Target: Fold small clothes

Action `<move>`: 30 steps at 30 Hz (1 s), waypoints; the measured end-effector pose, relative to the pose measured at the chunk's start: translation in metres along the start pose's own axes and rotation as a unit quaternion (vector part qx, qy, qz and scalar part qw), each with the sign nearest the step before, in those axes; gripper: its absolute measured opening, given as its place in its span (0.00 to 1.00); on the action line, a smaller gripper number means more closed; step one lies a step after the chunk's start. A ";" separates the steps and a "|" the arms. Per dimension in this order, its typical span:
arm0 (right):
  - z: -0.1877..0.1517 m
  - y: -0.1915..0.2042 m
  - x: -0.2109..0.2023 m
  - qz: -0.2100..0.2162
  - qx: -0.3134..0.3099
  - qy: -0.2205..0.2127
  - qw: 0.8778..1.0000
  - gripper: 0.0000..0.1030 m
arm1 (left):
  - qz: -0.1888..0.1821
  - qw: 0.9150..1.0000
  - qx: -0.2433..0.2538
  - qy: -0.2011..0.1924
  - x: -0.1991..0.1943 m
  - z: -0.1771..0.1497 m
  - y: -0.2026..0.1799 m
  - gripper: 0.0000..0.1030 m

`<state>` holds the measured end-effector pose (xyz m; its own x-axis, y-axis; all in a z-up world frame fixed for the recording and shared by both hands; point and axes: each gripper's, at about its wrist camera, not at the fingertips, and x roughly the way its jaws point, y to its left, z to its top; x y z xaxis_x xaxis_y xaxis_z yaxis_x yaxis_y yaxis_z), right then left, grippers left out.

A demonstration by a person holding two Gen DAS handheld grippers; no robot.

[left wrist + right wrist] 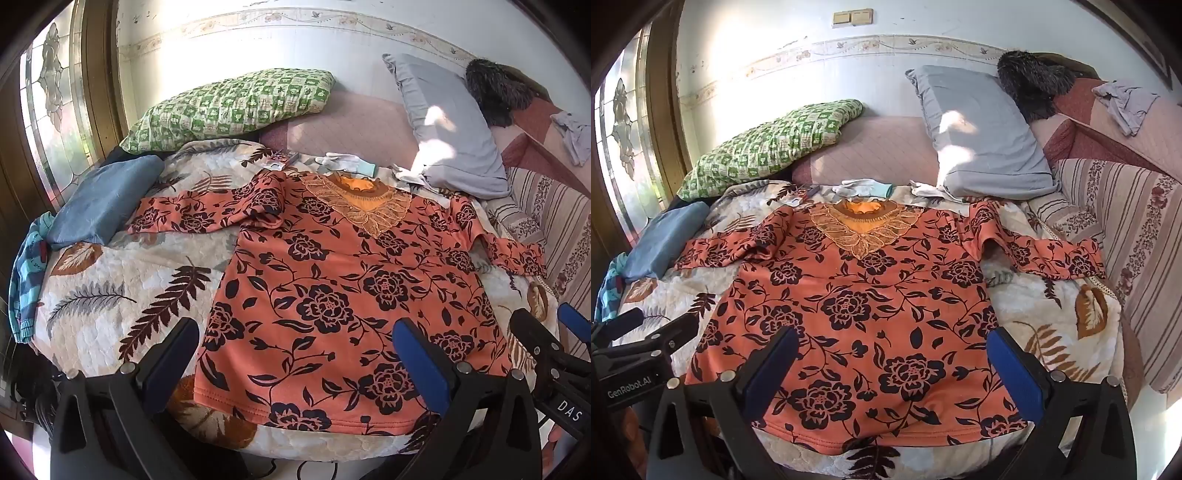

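Leaf-print quilt (110, 280) under flat, floral knit top (332, 288)

Shirt (332, 295) flat on quilt (110, 295)

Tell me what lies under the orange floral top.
The orange floral top lies flat on a leaf-print quilt, which shows all around it. A grey-striped scrap peeks from beneath its armpit. Whatever else is beneath is covered.

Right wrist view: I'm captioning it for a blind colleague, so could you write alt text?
An orange floral top lies spread flat, sleeves out, on a leaf-print quilt. The open right gripper hovers over its hem; a grey pillow lies behind.
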<state>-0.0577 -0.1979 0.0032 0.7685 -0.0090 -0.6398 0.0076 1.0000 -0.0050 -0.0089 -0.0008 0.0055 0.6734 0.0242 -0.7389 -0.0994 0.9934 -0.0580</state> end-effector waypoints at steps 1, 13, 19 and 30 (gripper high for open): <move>0.000 0.000 0.000 0.000 0.000 -0.001 1.000 1.00 | 0.000 1.000 0.001 0.001 0.001 -0.001 -0.002 1.00; 0.001 0.001 -0.003 0.001 0.000 -0.006 1.000 1.00 | 0.000 1.000 0.001 0.000 0.001 -0.001 -0.002 1.00; 0.001 0.001 -0.001 0.001 0.000 -0.006 1.000 1.00 | 0.000 1.000 -0.001 0.000 0.001 -0.002 -0.002 1.00; 0.003 0.002 -0.001 0.001 -0.002 0.000 1.000 1.00 | 0.000 1.000 -0.001 0.000 0.001 -0.002 -0.002 1.00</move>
<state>-0.0568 -0.1964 0.0060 0.7686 -0.0066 -0.6397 0.0031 1.0000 -0.0065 -0.0093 -0.0026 0.0038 0.6738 0.0242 -0.7386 -0.1004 0.9932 -0.0591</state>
